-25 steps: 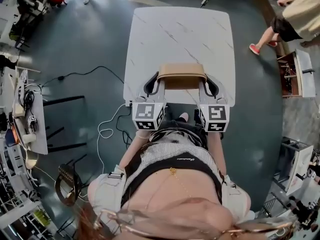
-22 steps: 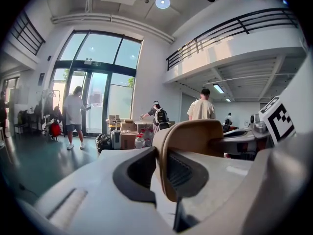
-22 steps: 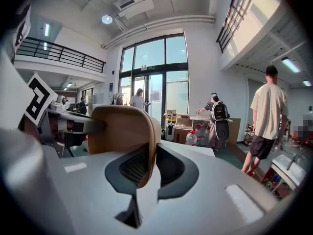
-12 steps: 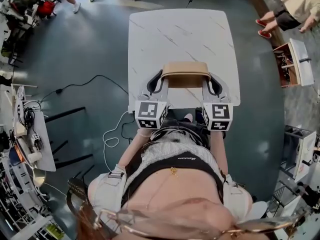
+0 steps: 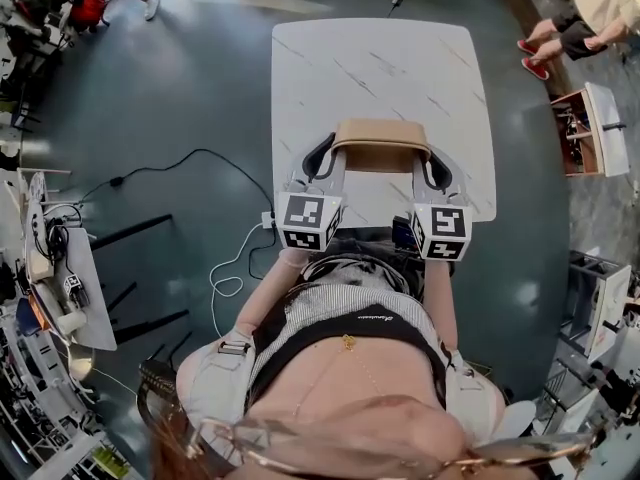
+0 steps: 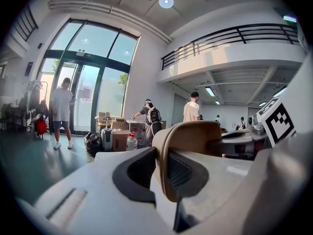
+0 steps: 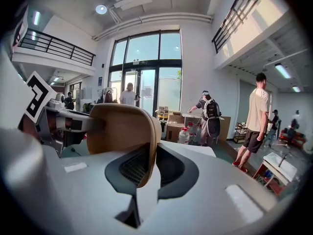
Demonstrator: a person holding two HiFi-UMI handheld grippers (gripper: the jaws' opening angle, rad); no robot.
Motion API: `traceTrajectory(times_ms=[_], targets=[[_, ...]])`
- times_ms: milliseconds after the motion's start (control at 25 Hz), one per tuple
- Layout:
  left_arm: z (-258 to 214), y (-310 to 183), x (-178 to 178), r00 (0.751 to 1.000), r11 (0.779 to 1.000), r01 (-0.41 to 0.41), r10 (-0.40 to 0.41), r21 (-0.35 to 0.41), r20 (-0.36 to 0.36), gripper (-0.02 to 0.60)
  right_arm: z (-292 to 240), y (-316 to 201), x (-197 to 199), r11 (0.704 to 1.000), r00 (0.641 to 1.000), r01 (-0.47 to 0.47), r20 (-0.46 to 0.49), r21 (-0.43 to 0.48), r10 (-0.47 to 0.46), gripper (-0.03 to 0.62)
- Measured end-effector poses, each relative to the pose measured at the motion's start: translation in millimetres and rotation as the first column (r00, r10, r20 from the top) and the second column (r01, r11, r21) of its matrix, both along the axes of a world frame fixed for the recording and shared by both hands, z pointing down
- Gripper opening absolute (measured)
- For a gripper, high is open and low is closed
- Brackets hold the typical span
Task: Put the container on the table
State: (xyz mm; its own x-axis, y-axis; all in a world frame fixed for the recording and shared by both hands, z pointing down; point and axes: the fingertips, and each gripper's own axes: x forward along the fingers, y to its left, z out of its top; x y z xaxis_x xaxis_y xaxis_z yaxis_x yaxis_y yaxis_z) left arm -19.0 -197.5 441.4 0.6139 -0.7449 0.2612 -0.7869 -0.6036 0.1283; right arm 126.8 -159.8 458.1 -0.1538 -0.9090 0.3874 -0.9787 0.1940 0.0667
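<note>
The left gripper (image 6: 164,173) has its jaws pinching the left end wall of the tan container (image 5: 382,146), one jaw inside the rim and one outside. The right gripper (image 7: 145,173) bites the opposite end wall the same way. The container spans the gap between both grippers, just ahead of them, over the near part of the white marbled table (image 5: 380,58). I cannot tell whether it touches the top.

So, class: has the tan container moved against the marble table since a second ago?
Yes, slightly. The tan container, clamped by the left gripper and right gripper, now lies farther from the marble table's near edge, toward its middle.
</note>
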Motion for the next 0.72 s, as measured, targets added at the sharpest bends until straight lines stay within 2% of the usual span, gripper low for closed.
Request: traceTrajectory(times_ms=[400, 720], targets=[[0.8, -11.5, 11.1, 0.999, 0.999, 0.048, -0.048, -0.016, -0.001, 0.041, -2.1, -17.7, 12.3, 0.997, 0.997, 0.072, -0.013, -0.011, -0.072, 0.064], [-0.5, -6.6, 57.6, 0.994, 0.994, 0.11, -0.11, -0.023, -0.011, 0.041, -7.0, -20.6, 60.2, 0.993, 0.993, 0.114, -0.013, -0.013, -0.114, 0.061]])
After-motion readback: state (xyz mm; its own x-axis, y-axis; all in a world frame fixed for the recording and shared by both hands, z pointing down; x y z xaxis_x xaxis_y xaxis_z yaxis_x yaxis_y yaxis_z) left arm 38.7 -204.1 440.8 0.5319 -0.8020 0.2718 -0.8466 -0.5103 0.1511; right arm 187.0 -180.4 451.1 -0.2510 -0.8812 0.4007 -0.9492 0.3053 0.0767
